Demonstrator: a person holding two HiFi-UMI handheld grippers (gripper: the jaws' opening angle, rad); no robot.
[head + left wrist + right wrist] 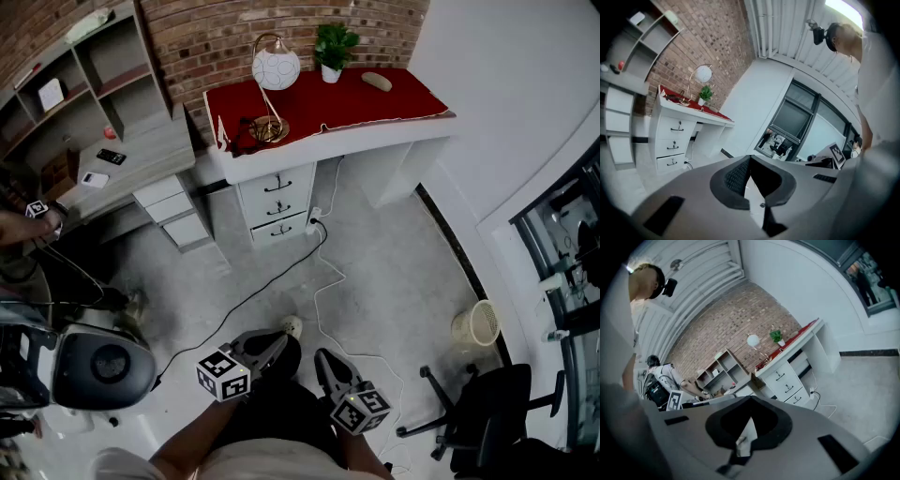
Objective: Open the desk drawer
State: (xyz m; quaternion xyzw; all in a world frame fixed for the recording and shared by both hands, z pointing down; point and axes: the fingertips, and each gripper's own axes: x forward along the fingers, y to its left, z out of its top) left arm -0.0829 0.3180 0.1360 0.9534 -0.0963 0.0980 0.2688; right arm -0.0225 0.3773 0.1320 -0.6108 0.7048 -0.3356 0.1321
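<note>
The desk drawer (296,178), in the shut three-drawer stack under the white desk's (375,134) left end, is well apart, so I'd walk in, part one gripper's jaws and meet a handle (277,187) squarely; the left gripper (279,337) and right gripper (324,358) hang by the body, clenched empty, tipped slightly down.

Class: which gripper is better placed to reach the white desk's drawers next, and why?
Left, marginally: the left gripper lines up with the drawers; the right gripper sits further right. Both far, jaws shut.
</note>
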